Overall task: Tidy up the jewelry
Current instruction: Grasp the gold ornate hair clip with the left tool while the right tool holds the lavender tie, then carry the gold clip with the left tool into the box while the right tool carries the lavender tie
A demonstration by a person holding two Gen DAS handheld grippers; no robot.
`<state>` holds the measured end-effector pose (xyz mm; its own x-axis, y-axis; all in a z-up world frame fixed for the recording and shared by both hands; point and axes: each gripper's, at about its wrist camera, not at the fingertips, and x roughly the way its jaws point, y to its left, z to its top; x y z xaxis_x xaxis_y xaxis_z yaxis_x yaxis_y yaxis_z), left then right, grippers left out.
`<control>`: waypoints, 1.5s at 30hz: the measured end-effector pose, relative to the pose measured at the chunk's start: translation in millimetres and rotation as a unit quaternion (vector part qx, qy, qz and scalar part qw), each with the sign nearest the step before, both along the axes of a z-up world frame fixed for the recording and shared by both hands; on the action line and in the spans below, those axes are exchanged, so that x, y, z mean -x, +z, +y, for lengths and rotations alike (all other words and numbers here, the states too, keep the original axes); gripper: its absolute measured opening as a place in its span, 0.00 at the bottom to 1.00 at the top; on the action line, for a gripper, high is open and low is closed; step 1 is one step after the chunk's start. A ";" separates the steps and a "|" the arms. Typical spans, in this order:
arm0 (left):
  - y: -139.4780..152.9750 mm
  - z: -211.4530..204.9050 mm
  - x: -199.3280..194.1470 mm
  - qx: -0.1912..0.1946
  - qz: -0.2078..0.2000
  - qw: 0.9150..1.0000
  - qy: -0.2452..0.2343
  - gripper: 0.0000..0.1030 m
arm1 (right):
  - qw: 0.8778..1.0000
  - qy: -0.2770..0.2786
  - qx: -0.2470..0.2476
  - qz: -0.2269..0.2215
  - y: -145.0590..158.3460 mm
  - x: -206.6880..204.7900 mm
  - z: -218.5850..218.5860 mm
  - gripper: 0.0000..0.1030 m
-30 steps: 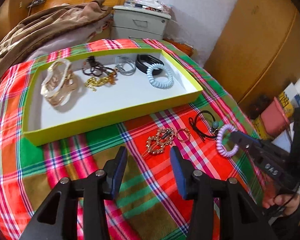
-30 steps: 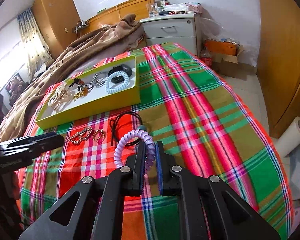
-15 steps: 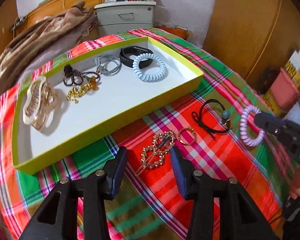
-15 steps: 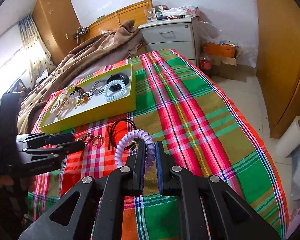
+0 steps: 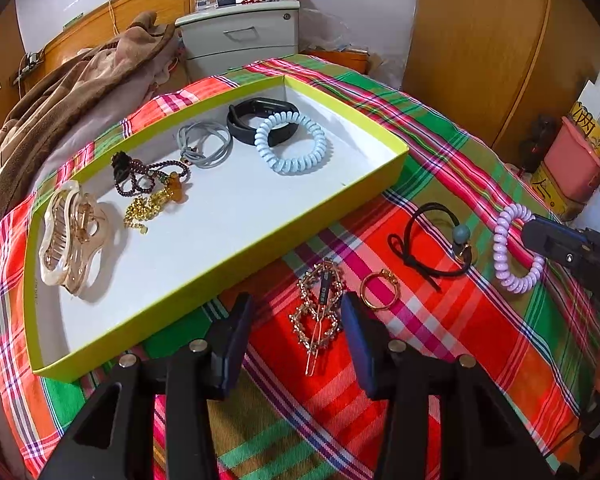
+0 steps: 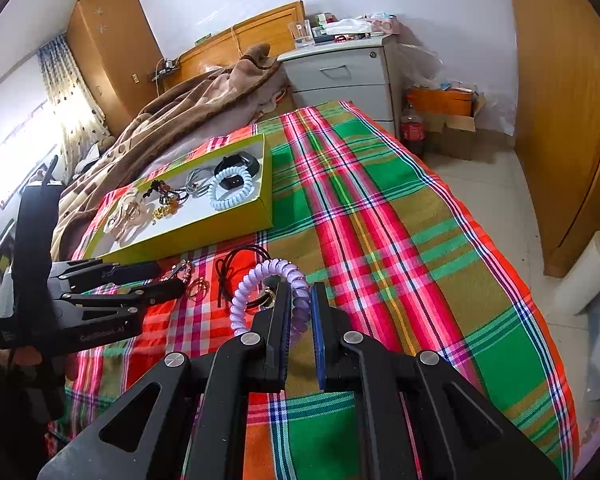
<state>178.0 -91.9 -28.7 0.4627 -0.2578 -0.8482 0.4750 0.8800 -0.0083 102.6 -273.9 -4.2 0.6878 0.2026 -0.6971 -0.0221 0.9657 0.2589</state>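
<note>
A gold leaf-shaped hair clip (image 5: 320,312) lies on the plaid cloth between the fingers of my left gripper (image 5: 296,308). Its jaws are closing and the pads do not touch the clip. Beside the clip lie a gold ring (image 5: 378,290) and a black hair tie (image 5: 432,240). My right gripper (image 6: 300,296) is shut on a purple coil hair tie (image 6: 256,280), held just above the cloth. The yellow-green tray (image 5: 220,276) holds a clear claw clip (image 5: 74,236), a gold chain (image 5: 148,208), a grey tie (image 5: 206,146), a black band (image 5: 260,118) and a blue coil (image 5: 292,146).
A brown blanket (image 6: 172,120) is heaped behind the tray. A grey nightstand (image 6: 340,76) stands at the bed's head and a wooden wardrobe (image 6: 560,100) on the right. The cloth's right edge (image 6: 500,264) drops to the floor.
My left gripper has rolled and come closer over the gold hair clip, which now lies between its fingers. The right gripper has stayed in place with the purple coil.
</note>
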 end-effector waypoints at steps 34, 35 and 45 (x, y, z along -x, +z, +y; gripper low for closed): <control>21.6 25.3 24.7 0.039 -0.022 0.998 0.032 0.24 | 1.000 0.007 0.003 -0.015 11.3 -1.1 12.0 0.10; 23.2 27.7 25.8 0.041 -0.024 0.998 0.035 0.24 | 1.000 0.009 0.003 -0.016 12.0 -0.7 12.8 0.10; 38.0 54.8 33.8 0.053 -0.042 0.995 0.067 0.24 | 0.999 0.028 0.005 -0.028 22.5 -5.8 27.0 0.10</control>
